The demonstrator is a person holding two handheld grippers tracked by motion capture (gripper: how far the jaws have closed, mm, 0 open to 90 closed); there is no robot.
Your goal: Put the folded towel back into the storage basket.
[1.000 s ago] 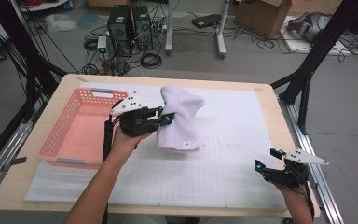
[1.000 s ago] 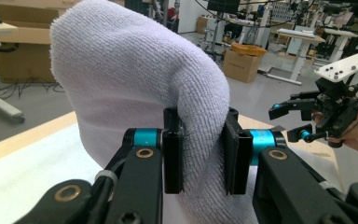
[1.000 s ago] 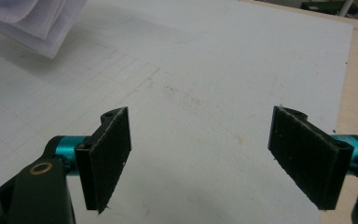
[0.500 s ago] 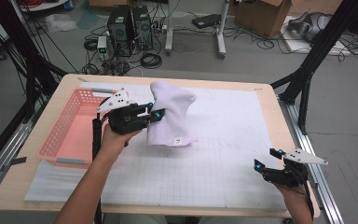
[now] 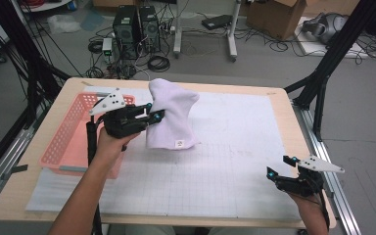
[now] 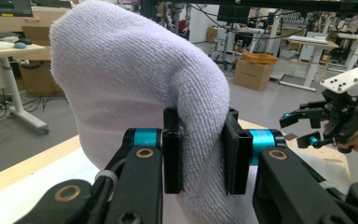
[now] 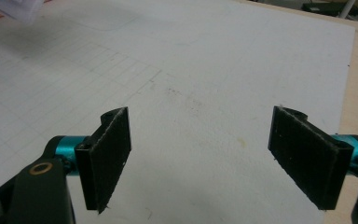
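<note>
While the left gripper point(image 5: 152, 115) holds the white towel point(image 5: 171, 117) clear of the table point(image 5: 274, 105), its fingers point(image 6: 172, 154) clamp a bunched fold of the cloth between them, as the left gripper view confirms. In the high view the towel hangs at about 3 o'clock from those fingers, its long axis running roughly 12 to 6 o'clock, with the lower hem and small label just above the white gridded mat point(image 5: 235, 161). The pink basket point(image 5: 68, 142) lies at 9 o'clock from the towel, directly beneath the left hand point(image 5: 110, 144), so the basket is judged to be the likely destination. Only a short carry toward 9 o'clock separates cloth from basket. The right gripper point(image 5: 280, 175) rests at the table's 4 o'clock corner, well apart from the towel, with its fingers point(image 7: 107, 154) spread wide and nothing between them. The left hand is therefore far nearer.
</note>
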